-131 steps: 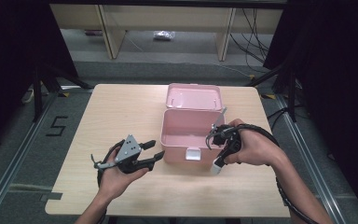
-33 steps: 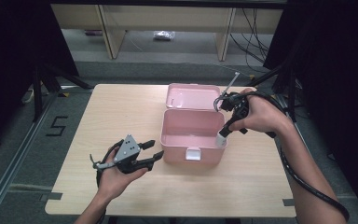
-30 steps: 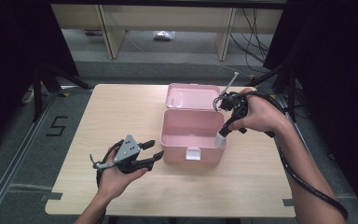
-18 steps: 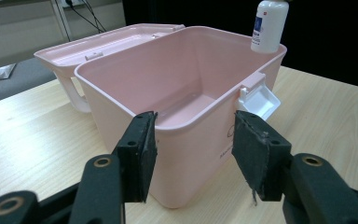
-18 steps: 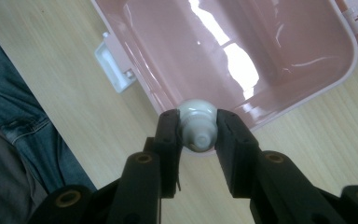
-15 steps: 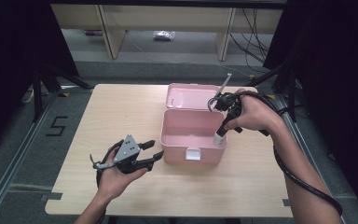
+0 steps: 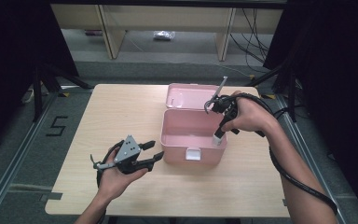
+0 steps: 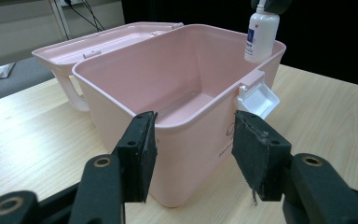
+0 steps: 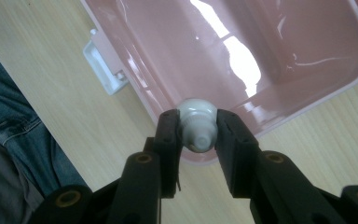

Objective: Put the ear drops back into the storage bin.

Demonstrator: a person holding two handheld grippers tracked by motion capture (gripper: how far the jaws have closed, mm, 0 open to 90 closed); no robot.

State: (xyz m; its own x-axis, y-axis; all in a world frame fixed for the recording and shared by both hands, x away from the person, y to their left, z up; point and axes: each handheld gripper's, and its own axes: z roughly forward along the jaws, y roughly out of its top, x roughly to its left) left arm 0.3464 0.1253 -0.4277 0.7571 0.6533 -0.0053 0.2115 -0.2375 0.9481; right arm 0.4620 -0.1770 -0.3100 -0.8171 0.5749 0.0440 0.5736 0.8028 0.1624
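**A:** What does your right gripper [image 7: 216,135] have?

**B:** A small white squeeze bottle [image 7: 218,139]. In my right gripper view the pads [image 9: 168,133] pinch it at the cap end, one on each side, and I look straight down its length into the open pink plastic box [image 9: 270,60]. That view also shows the box's white latch [image 9: 103,68] at about 10 o'clock from the bottle, and the glossy inside floor.

**A:** And which way does the bottle point?

**B:** Its long axis runs near vertical, cap up, base down. My left gripper view gives the side-on look: the bottle [image 8: 260,31] hangs over the box's rim at the corner near the latch [image 8: 258,99], with a printed label on its side. Its base is at about rim level. Whether it touches the rim I cannot tell.

**A:** Where is that on the table?

**B:** From the high view, on the wooden table [image 7: 121,112], the bottle is at the box's [image 7: 186,128] 4 o'clock corner. The lid [image 7: 186,95] lies open flat at 12 o'clock.

**A:** Your hands?

**B:** My right hand [image 7: 247,114] arches over the box's right side, wrist raised, gripper pointing steeply down. My left hand [image 7: 116,175] rests low at 8 o'clock from the box, palm up, its gripper [image 7: 151,151] level and aimed at the box's near wall. Its jaws are spread with nothing between them.
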